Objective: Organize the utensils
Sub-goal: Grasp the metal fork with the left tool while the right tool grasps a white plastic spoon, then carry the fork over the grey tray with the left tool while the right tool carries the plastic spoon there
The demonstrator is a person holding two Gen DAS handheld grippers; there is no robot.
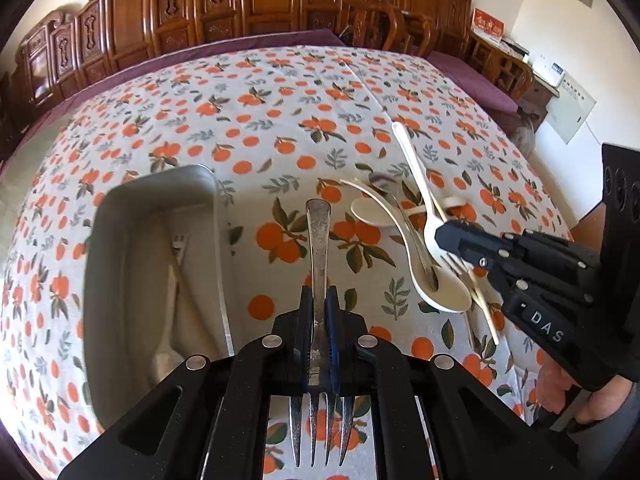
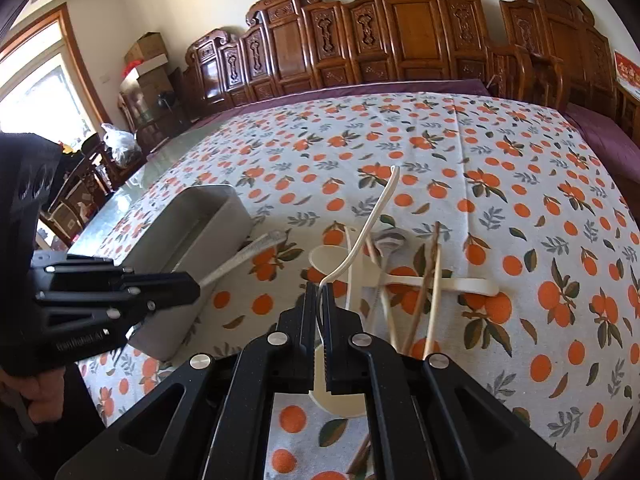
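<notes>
Tablecloth white, printed all over with orange fruit and grey-green to dark green leaves; a purple cloth is seen beneath it at the far edge. Container pale grey. Fork dull silver, speckled on the handle. Spoons cream-white. Chopsticks light tan and brown. Both grippers black, blue pads noted on the left gripper. Carved furniture reddish brown.

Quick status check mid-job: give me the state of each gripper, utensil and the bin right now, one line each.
Left gripper: shut on the metal fork.
Metal fork: held off the table, tines toward the camera.
Right gripper: shut on a white spoon.
White spoon: gripped at the neck, handle rising ahead.
Grey bin: open-topped, upright, utensils already inside.
Chopsticks: loose on the tablecloth.
Other white spoons: piled loose.
</notes>
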